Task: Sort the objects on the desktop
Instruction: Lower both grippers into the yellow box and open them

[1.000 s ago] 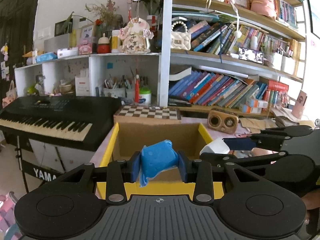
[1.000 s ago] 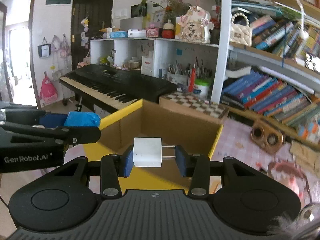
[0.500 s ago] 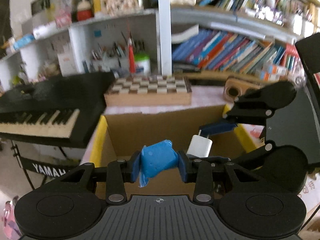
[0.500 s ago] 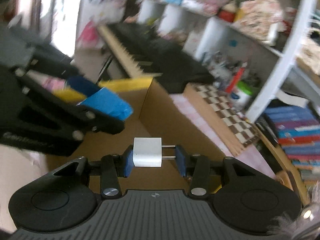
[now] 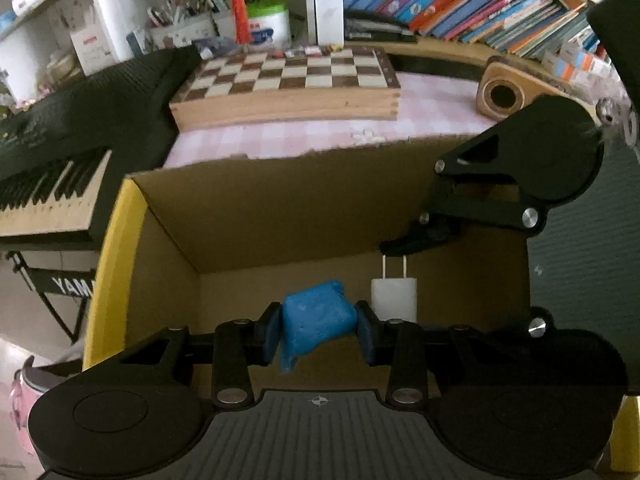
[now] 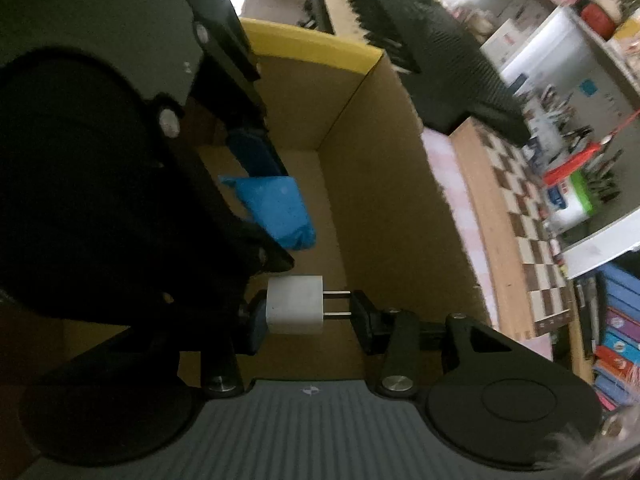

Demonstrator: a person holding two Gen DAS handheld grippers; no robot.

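Observation:
Both grippers point down into a cardboard box [image 5: 280, 208] with yellow flaps. My left gripper [image 5: 318, 330] is shut on a crumpled blue packet [image 5: 316, 318], held above the box floor. Just to its right hangs a white plug adapter [image 5: 394, 298], prongs up, pinched by the right gripper. In the right wrist view my right gripper [image 6: 306, 314] is shut on the white plug adapter [image 6: 295, 305], one pad on its body and the other on its prong tips. The blue packet [image 6: 274, 210] and the left gripper's dark body fill that view's left side.
Behind the box a wooden chessboard [image 5: 288, 80] lies on a pink checked tablecloth [image 5: 320, 136]. A black keyboard [image 5: 60, 148] stands to the left, a wooden speaker [image 5: 508, 94] and shelves of books [image 5: 460, 4] to the right. The box floor [image 6: 316, 344] shows bare cardboard.
Both grippers have tipped downward and sunk from above the box rim into the box, each keeping its grip. The right gripper has rolled, so its view is now tilted.

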